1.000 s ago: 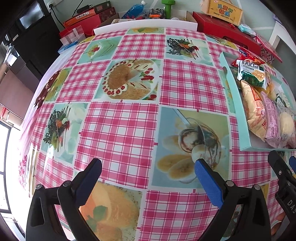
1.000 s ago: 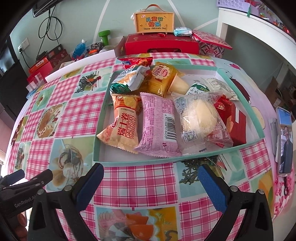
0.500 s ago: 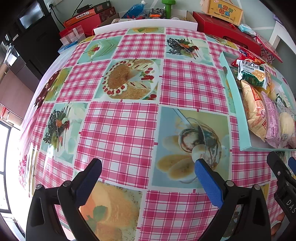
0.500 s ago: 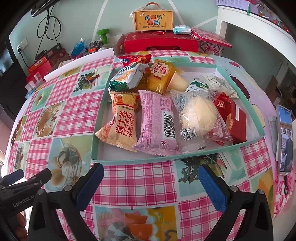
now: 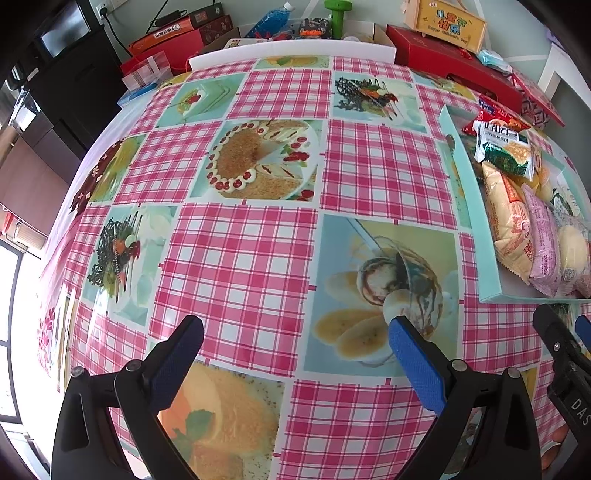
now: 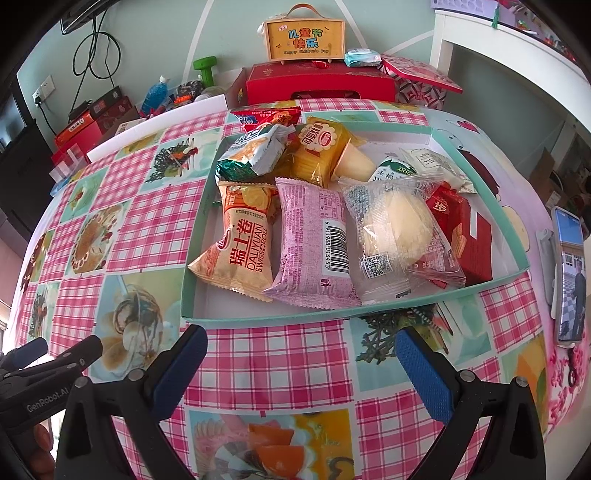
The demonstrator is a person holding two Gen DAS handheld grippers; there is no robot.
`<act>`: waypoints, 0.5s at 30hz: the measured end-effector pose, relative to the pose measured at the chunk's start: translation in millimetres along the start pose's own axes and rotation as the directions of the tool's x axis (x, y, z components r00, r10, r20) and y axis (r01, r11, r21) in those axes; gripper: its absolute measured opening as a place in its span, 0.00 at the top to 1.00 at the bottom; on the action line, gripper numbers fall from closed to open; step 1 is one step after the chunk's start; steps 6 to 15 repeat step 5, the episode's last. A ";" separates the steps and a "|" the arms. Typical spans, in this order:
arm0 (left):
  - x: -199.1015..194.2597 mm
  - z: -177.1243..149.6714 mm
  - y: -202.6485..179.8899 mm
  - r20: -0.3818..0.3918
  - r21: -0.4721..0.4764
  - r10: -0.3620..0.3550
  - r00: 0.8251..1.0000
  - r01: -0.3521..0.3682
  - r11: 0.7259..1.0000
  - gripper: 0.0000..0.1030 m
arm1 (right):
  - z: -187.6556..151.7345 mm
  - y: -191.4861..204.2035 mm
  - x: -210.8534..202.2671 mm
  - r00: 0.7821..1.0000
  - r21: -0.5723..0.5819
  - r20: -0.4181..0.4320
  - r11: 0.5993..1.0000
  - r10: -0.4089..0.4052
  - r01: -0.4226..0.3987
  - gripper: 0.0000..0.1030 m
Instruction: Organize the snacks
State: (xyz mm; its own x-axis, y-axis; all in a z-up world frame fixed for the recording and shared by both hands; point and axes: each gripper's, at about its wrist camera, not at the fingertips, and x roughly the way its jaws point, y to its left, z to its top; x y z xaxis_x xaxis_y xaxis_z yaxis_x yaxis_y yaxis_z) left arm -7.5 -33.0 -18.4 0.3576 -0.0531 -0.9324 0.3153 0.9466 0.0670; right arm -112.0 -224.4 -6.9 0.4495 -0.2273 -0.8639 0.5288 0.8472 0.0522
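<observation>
A shallow teal tray (image 6: 258, 318) is shown on a pink-checked tablecloth (image 6: 280, 354), and it serves as the landmark for all that follows. Inside the tray, along its near wall, four wrapped snacks are laid side by side: an orange Swiss-roll pack (image 6: 240, 243) at the left, a pink pack (image 6: 314, 243) with a barcode touching it, a clear-wrapped pale bun (image 6: 397, 236) next, and a red box (image 6: 465, 229) at the right (partly covered by the bun's wrapper). Toward the tray's far wall, a green-and-white pack (image 6: 255, 153) is seen tilted over the Swiss-roll pack, with a yellow pack (image 6: 319, 151) just beside it. A red snack bag (image 6: 267, 117) is seen at the tray's far edge; whether it lies inside or outside cannot be told. Beyond the tray's far side, a red gift box (image 6: 317, 86) is seen, with a yellow carry-case (image 6: 306, 35) standing on it. A phone (image 6: 570, 273) is placed well to the right of the tray. The right gripper (image 6: 301, 363) is held just short of the tray's near wall, its blue-padded jaws spread wide with nothing between them. The left gripper (image 5: 295, 352) is held to the left of the tray, over bare tablecloth, its jaws likewise spread and empty.
</observation>
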 end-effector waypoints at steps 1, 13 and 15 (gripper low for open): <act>-0.9 -0.5 0.8 0.005 -0.004 -0.003 1.000 0.003 1.000 0.03 | 0.0 0.0 0.0 1.000 0.000 0.000 1.000 0.000 0.000 0.00; -0.9 1.2 0.9 0.004 -0.009 -0.011 1.000 0.011 1.000 0.03 | -0.5 0.4 0.0 1.000 0.001 -0.001 1.000 -0.001 0.001 0.00; -0.9 1.2 0.9 0.004 -0.009 -0.011 1.000 0.011 1.000 0.03 | -0.5 0.4 0.0 1.000 0.001 -0.001 1.000 -0.001 0.001 0.00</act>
